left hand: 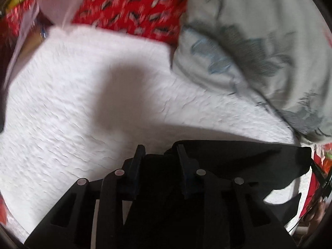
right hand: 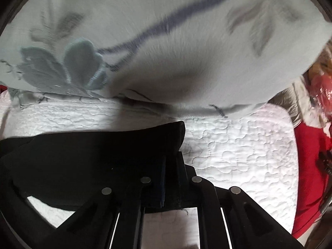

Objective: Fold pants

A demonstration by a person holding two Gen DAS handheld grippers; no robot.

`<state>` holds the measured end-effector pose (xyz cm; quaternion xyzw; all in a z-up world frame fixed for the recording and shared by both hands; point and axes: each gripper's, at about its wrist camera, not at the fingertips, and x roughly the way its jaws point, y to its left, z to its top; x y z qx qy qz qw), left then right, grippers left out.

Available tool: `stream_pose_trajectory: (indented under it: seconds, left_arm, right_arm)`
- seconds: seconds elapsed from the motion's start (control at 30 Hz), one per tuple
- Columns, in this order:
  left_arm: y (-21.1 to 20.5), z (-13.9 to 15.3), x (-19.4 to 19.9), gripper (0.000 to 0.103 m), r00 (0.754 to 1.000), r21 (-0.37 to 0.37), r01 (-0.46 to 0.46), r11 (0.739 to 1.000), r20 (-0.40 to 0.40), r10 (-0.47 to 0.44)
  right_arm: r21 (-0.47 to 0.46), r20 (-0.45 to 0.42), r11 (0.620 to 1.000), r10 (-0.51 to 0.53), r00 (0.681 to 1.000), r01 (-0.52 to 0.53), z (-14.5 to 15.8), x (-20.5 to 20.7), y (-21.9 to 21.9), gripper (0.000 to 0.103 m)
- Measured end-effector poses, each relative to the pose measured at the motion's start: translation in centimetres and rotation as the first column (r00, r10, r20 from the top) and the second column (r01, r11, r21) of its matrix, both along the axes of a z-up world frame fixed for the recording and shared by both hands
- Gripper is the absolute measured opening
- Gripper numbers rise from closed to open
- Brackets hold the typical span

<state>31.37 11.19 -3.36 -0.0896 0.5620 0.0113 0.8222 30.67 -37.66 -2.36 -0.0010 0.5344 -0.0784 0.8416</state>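
Note:
Black pants (left hand: 238, 159) hang stretched between my two grippers above a white quilted bed cover (left hand: 72, 103). In the left wrist view my left gripper (left hand: 160, 151) is shut on the pants' edge, and the cloth runs off to the right. In the right wrist view my right gripper (right hand: 172, 161) is shut on the other corner of the pants (right hand: 93, 159), and the cloth runs off to the left. The fabric sags below both grippers, hiding the bed under it.
A pale pillow with a blue-grey flower print (right hand: 166, 41) lies at the head of the white cover (right hand: 238, 155); it also shows in the left wrist view (left hand: 259, 51). Red patterned bedding (left hand: 128, 6) lies beyond, and red fabric (right hand: 307, 176) to the right.

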Motion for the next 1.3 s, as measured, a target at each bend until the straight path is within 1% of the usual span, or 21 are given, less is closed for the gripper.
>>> stream_pose_trajectory:
  seconds: [0.13, 0.2, 0.27, 0.37, 0.43, 0.5, 0.57, 0.63, 0.67, 0.7, 0.73, 0.77, 0.8, 0.87, 0.97, 1.03, 1.1, 1.13, 1.17, 1.23, 1.3]
  left_arm:
    - [-0.7, 3.6, -2.7, 0.027, 0.995, 0.027, 0.037, 0.999, 0.095, -0.039]
    - [-0.5, 5.2, -4.4, 0.027, 0.988, 0.044, 0.058, 0.997, 0.139, -0.064]
    - [-0.9, 6.1, -6.0, 0.027, 0.981, 0.063, 0.073, 0.995, 0.174, -0.083]
    - [-0.3, 6.3, -9.1, 0.027, 0.976, 0.051, 0.087, 0.995, 0.197, -0.096]
    - [-0.3, 5.5, -11.0, 0.027, 0.976, 0.062, 0.095, 0.994, 0.192, -0.105]
    - [0.2, 3.9, -12.6, 0.027, 0.98, 0.057, 0.102, 0.993, 0.165, -0.11]
    - [0.8, 1.5, -13.7, 0.027, 0.989, 0.059, 0.096, 0.994, 0.103, -0.101]
    - [1.2, -0.1, -14.6, 0.027, 0.995, 0.052, 0.083, 0.995, 0.053, -0.086]
    - [1.5, -0.8, -15.1, 0.027, 0.997, 0.042, 0.077, 0.996, 0.028, -0.078]
    - [1.5, -1.2, -15.7, 0.027, 0.997, 0.035, 0.077, 0.996, 0.014, -0.077]
    - [1.7, -1.3, -16.2, 0.027, 0.997, 0.031, 0.077, 0.997, 0.006, -0.077]
    - [1.8, -1.2, -16.7, 0.028, 0.997, 0.023, 0.08, 0.997, 0.003, -0.08]
    - [2.0, -0.9, -17.3, 0.029, 0.997, 0.009, 0.083, 0.997, 0.002, -0.083]
    - [2.7, 0.1, -18.5, 0.031, 0.997, -0.034, 0.078, 0.996, 0.015, -0.077]
    - [3.4, 1.2, -19.7, 0.032, 0.998, -0.076, 0.059, 0.995, 0.038, -0.056]
    - [3.4, 1.5, -20.0, 0.033, 0.998, -0.129, 0.041, 0.991, 0.047, -0.035]
    - [2.6, 1.4, -19.9, 0.04, 0.999, -0.171, 0.03, 0.985, 0.042, -0.023]
    - [2.0, 1.3, -19.7, 0.042, 0.999, -0.185, 0.024, 0.982, 0.035, -0.018]
    - [1.6, 1.1, -19.7, 0.042, 0.999, -0.199, 0.026, 0.98, 0.027, -0.021]
    - [0.4, 0.4, -19.6, 0.042, 0.999, -0.232, 0.029, 0.972, -0.008, -0.032]
    - [-0.5, -0.2, -19.4, 0.042, 0.999, -0.252, 0.027, 0.967, -0.028, -0.035]
  right_arm:
    - [0.035, 0.086, 0.999, 0.003, 0.996, -0.006, 3.2, -3.9, -0.3, 0.007]
    - [0.039, 0.119, 0.999, 0.016, 0.993, -0.021, 3.9, -5.5, -0.1, 0.007]
    - [0.018, 0.149, 0.999, 0.043, 0.988, -0.046, 5.0, -8.0, 0.1, 0.007]
    - [0.02, 0.19, 0.997, 0.071, 0.979, -0.076, 5.8, -11.8, 0.3, 0.007]
    - [0.023, 0.212, 0.995, 0.087, 0.973, -0.093, 5.8, -15.2, 0.3, 0.007]
    - [0.009, 0.204, 0.995, 0.099, 0.974, -0.103, 5.1, -17.7, 0.3, 0.007]
    - [-0.015, 0.177, 0.994, 0.109, 0.978, -0.108, 3.7, -19.3, 0.3, 0.007]
    - [-0.045, 0.137, 0.993, 0.114, 0.984, -0.109, 1.7, -20.8, 0.4, 0.009]
    - [-0.061, 0.119, 0.993, 0.112, 0.987, -0.105, 1.0, -21.7, 0.5, 0.011]
    - [-0.07, 0.112, 0.993, 0.107, 0.988, -0.099, 0.4, -22.2, 0.6, 0.015]
    - [-0.074, 0.109, 0.993, 0.099, 0.989, -0.092, 0.2, -22.9, 0.4, 0.018]
    - [-0.082, 0.105, 0.993, 0.097, 0.99, -0.089, 0.3, -23.9, 0.5, 0.026]
    - [-0.092, 0.102, 0.992, 0.097, 0.99, -0.088, 0.3, -24.4, 0.5, 0.028]
    - [-0.13, 0.089, 0.989, 0.086, 0.992, -0.074, 0.6, -25.6, 0.3, 0.028]
    - [-0.112, 0.065, 0.994, 0.018, 0.998, -0.01, 1.8, -27.2, -1.3, 0.028]
    - [-0.04, 0.075, 0.998, -0.051, 0.996, 0.054, 3.0, -28.2, -2.8, 0.029]
    - [0.122, 0.09, 0.987, -0.118, 0.989, 0.106, 4.2, -28.7, -4.3, 0.035]
    - [0.207, 0.081, 0.97, -0.143, 0.986, 0.123, 4.4, -28.6, -4.6, 0.037]
    - [0.303, 0.061, 0.942, -0.171, 0.983, 0.145, 4.4, -28.3, -4.8, 0.042]
    - [0.468, 0.0, 0.865, -0.204, 0.979, 0.18, 3.5, -27.5, -4.3, 0.043]
    - [0.567, -0.06, 0.8, -0.198, 0.978, 0.197, 2.1, -26.8, -3.1, 0.043]
